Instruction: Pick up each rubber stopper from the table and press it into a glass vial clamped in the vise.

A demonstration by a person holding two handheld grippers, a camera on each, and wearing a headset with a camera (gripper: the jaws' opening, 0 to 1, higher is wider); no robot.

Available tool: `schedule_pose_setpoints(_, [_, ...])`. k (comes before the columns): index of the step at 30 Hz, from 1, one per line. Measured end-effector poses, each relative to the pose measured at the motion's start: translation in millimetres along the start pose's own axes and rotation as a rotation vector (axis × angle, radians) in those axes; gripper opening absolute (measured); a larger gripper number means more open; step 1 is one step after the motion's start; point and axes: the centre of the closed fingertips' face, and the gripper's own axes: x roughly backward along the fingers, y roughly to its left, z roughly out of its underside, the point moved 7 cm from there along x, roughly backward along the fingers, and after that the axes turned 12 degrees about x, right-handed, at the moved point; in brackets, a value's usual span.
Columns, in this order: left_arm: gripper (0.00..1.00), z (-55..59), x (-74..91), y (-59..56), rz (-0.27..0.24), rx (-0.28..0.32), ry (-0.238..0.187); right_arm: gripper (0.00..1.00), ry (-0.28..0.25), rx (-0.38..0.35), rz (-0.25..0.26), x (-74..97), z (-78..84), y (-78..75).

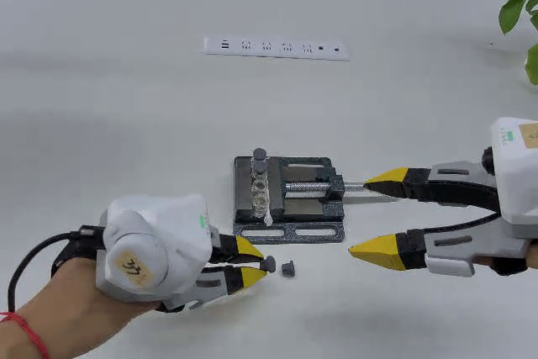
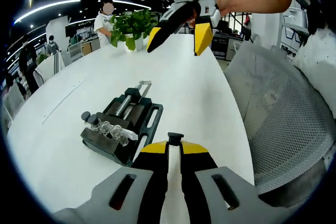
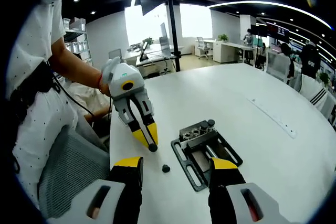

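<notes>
Nearest, the left gripper (image 1: 255, 263) has its jaws almost closed, pinching a dark rubber stopper (image 1: 269, 264) at their tips, low over the tabletop (image 1: 126, 124). Just right of it a loose stopper (image 1: 287, 269) lies on the tabletop. Further right, the right gripper (image 1: 378, 216) hovers with jaws spread wide, holding nothing. Beyond sits the vise (image 1: 311, 231), clamping a row of glass vials (image 1: 261, 195). The farthest vial carries a seated stopper (image 1: 260, 156), and the nearer ones look open. By my judgement one vial is done, one stopper is in hand and one waits. A power strip (image 1: 276, 47) lies far off.
</notes>
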Motion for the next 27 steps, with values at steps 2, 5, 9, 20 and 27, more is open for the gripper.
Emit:
schedule_pose_setpoints(2, [0.04,-8.5,4.6,-2.7,-0.007,0.025,-0.036,0.45,0.005,0.026,-0.032,-2.4,-9.1,0.9])
schedule_pose_setpoints(5, [0.04,-21.6,11.4,-8.3,-0.007,0.038,-0.090,0.42,0.025,0.070,-0.082,-6.3,-20.2,3.6])
schedule_pose_setpoints(9, [0.04,-36.1,20.6,-15.0,-0.012,0.043,-0.130,0.39,0.046,0.127,-0.146,-14.2,-33.9,7.7])
schedule_pose_setpoints(20, [0.04,-54.4,34.4,-23.0,0.001,0.056,-0.201,0.24,0.060,0.217,-0.270,-26.3,-60.5,17.6])
schedule_pose_setpoints(27, [0.04,-59.4,38.1,-24.8,0.003,0.049,-0.215,0.17,0.069,0.250,-0.314,-30.3,-66.7,23.5])
